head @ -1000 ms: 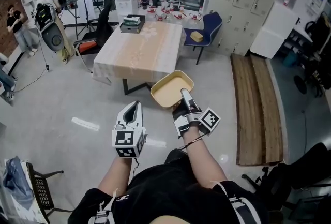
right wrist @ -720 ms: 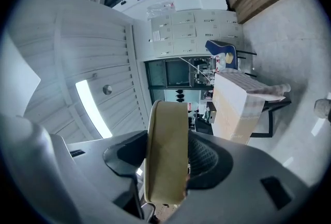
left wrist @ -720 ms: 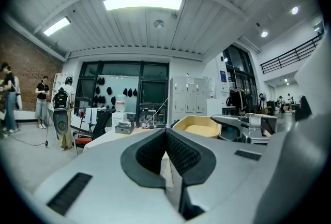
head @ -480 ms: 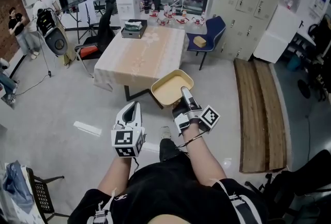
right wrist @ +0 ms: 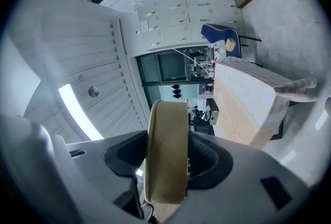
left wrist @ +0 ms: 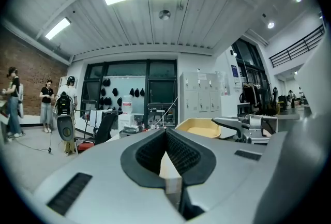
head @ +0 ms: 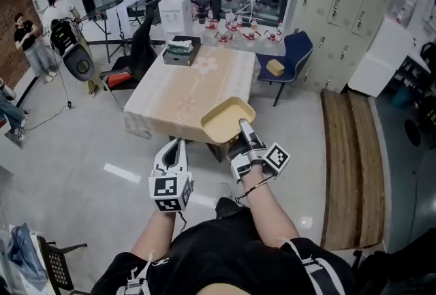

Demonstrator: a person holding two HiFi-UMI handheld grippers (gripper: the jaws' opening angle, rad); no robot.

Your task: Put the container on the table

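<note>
Holding the left claw [head: 175, 145] low over the grey floor [head: 75, 140], aiming it toward the desk [head: 180, 92]. Pressing its two jaws fully together, as the left gripper view shows, with nothing gripped between the pads. Leaving a few people [head: 28, 35] well off to that claw's left, beside dark equipment. Facing, far ahead of that claw, a grey box [head: 181, 50] at the far end of the desk.

Gripping the container [head: 225, 120] in the right claw [head: 242, 125], just right of the left claw and a little ahead of it. Clamping the jaws on the near rim of this shallow yellow tray, the wall filling the whole gap between the pads in the right gripper view. Carrying the container in the air straight ahead of the right claw, overlapping the desk's near right corner in the head view; not possible to tell whether above the cloth or short of it.

Having a blue chair [head: 298, 47] with a yellow block [head: 275, 67] on its seat far ahead and right of the right claw, and long wooden boards [head: 347, 150] on the floor to its right.
</note>
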